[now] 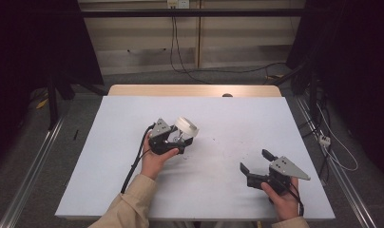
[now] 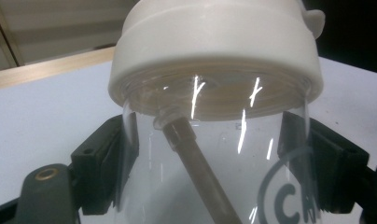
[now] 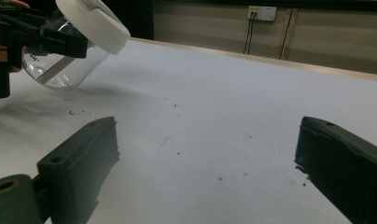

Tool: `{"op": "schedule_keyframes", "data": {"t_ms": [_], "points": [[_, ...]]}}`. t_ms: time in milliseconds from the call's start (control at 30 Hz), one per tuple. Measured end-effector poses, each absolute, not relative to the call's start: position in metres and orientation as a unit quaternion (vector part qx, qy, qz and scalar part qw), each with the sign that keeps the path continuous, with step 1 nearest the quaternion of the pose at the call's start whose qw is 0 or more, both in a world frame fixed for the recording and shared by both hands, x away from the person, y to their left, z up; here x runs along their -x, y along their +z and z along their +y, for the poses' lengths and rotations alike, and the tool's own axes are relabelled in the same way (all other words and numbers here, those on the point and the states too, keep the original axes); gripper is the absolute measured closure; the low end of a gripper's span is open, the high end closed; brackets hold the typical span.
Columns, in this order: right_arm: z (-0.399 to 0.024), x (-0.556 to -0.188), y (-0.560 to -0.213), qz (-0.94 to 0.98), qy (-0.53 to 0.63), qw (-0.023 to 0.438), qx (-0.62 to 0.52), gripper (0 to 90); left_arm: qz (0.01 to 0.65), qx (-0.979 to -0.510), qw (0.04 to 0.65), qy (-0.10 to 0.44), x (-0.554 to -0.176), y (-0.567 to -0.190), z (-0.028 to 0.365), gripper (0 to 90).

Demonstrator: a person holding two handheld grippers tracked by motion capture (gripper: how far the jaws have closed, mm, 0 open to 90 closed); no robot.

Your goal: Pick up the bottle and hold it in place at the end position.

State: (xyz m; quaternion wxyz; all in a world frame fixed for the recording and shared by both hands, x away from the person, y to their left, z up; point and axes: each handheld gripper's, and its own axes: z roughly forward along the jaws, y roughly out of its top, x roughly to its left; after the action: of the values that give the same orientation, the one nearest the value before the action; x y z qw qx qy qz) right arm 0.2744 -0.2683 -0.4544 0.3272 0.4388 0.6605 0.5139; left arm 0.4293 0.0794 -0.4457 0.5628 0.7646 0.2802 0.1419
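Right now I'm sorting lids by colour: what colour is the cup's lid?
White, on the clear cup; the lid shows best in the left gripper view.

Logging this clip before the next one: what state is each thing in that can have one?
Clear plastic bottle: lifted off the table, tilted, gripped at its body.
White round lid: on the bottle, closed.
Straw inside the bottle: slanted, attached under the lid.
Left tool: shut on the bottle.
Right tool: open, holding nothing, low over the white table.
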Motion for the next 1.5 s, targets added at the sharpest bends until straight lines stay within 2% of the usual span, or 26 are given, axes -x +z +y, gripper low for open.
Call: {"op": "schedule_keyframes", "data": {"t_ms": [633, 1500], "points": [[-0.268, -0.274, -0.454, 0.661, 0.514, 0.327, -0.439, 5.5, 0.282, -0.762, 0.564, 0.145, -0.433, -0.442, 0.075, 18.7], [-0.270, -0.274, -0.454, 0.656, 0.517, 0.327, -0.442, 5.5, 0.276, -0.767, 0.562, 0.140, -0.451, -0.439, 0.046, 18.7]]}}
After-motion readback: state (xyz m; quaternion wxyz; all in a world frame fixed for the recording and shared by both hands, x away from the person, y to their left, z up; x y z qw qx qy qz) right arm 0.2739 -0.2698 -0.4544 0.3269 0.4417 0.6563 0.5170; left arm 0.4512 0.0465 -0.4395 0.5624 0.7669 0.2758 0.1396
